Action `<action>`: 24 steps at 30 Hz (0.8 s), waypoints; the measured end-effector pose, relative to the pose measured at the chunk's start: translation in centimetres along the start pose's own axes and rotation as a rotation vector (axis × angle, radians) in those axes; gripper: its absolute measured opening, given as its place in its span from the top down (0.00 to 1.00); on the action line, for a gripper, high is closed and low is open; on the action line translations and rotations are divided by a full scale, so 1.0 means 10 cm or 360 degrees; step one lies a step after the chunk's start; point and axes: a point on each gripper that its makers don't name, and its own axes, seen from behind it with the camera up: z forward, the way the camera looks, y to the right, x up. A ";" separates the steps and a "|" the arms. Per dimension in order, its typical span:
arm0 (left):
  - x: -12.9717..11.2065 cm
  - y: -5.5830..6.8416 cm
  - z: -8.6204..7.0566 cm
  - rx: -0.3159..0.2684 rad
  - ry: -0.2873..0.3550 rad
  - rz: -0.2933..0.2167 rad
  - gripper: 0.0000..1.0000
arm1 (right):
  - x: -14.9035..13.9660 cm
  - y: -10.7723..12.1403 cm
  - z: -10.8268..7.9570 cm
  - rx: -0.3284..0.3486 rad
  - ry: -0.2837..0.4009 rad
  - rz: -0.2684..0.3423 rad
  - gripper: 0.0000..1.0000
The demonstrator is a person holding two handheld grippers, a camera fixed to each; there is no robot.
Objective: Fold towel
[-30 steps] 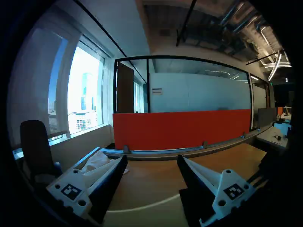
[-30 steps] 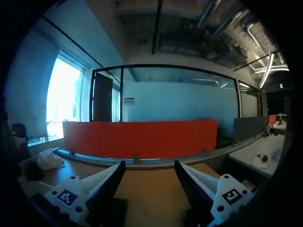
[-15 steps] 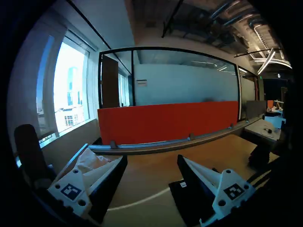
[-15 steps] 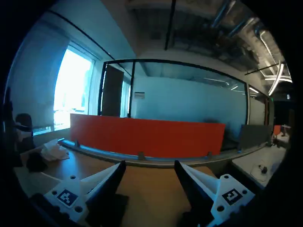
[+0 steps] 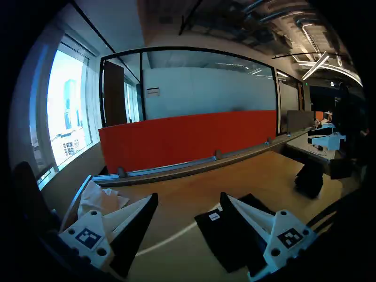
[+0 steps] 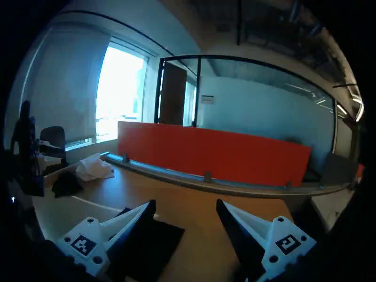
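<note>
Black towel (image 5: 221, 239) lies flat on the wooden desk (image 5: 263, 174). Your left gripper (image 5: 188, 194) and right gripper (image 6: 185, 201) are both spread, empty. Bring each down onto a near corner; pinch cloth only.

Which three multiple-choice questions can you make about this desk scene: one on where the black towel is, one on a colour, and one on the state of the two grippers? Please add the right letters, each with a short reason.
1. Where does the black towel lie?
A. on the wooden table
B. in a drawer
C. on the floor

2. What colour is the partition behind the table?
A. blue
B. red-orange
C. green

3. In what state are the left gripper and the right gripper?
A. both shut on the towel
B. both open, holding nothing
C. one open, one shut

Answers:
1 A: the towel rests on the table top, just ahead of both grippers.
2 B: the long panel is red-orange in both views.
3 B: each gripper shows a wide gap between its fingers, with nothing in it.
</note>
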 end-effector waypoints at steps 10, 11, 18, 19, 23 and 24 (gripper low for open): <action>-0.37 0.20 0.06 -0.0140 -0.0134 0.0037 0.02 | -0.43 -0.22 0.08 0.0168 -0.0198 -0.0077 0.01; -0.41 0.22 0.07 -0.0148 -0.0145 0.0036 0.02 | -0.47 -0.24 0.09 0.0178 -0.0214 -0.0075 0.01; -0.74 0.32 0.12 -0.0186 -0.0234 0.0025 0.02 | -0.76 -0.35 0.17 0.0236 -0.0307 -0.0075 0.01; -0.79 0.33 0.13 -0.0189 -0.0247 0.0026 0.02 | -0.80 -0.36 0.17 0.0242 -0.0321 -0.0081 0.01; -0.99 0.39 0.15 -0.0209 -0.0302 0.0029 0.02 | -0.97 -0.41 0.20 0.0274 -0.0373 -0.0093 0.01; -1.04 0.41 0.15 -0.0217 -0.0318 0.0030 0.02 | -1.01 -0.43 0.20 0.0283 -0.0386 -0.0094 0.01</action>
